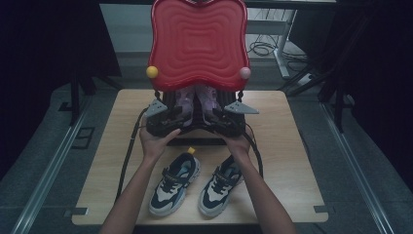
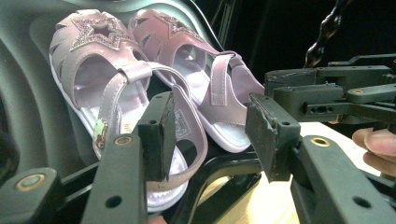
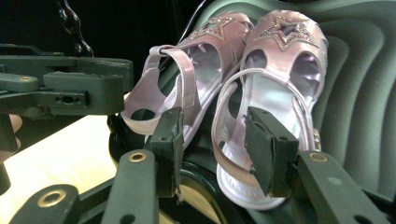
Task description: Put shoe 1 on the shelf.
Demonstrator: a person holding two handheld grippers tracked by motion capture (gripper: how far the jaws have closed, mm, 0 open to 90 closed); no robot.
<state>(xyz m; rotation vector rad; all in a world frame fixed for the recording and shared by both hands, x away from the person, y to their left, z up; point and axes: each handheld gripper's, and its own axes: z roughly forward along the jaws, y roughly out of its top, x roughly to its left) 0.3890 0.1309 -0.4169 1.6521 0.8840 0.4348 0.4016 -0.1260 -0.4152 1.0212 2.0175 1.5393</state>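
A pair of pink sandals with glittery star tops (image 1: 195,100) lies in a dark ribbed shell under an upright red wavy lid (image 1: 197,44). My left gripper (image 1: 176,113) and right gripper (image 1: 216,113) point at them side by side. In the left gripper view the left gripper (image 2: 210,126) is open, and the heel strap of one sandal (image 2: 93,70) curves beside its left pad. In the right gripper view the right gripper (image 3: 212,140) is open, with the heel strap of the other sandal (image 3: 280,56) looping between the jaws, not pinched.
Two dark and white sneakers (image 1: 173,185) (image 1: 219,185) stand on the wooden table (image 1: 282,146) between the person's forearms. A yellow ball (image 1: 152,71) and a pink ball (image 1: 245,72) sit at the lid's lower corners. Dark stands flank the table.
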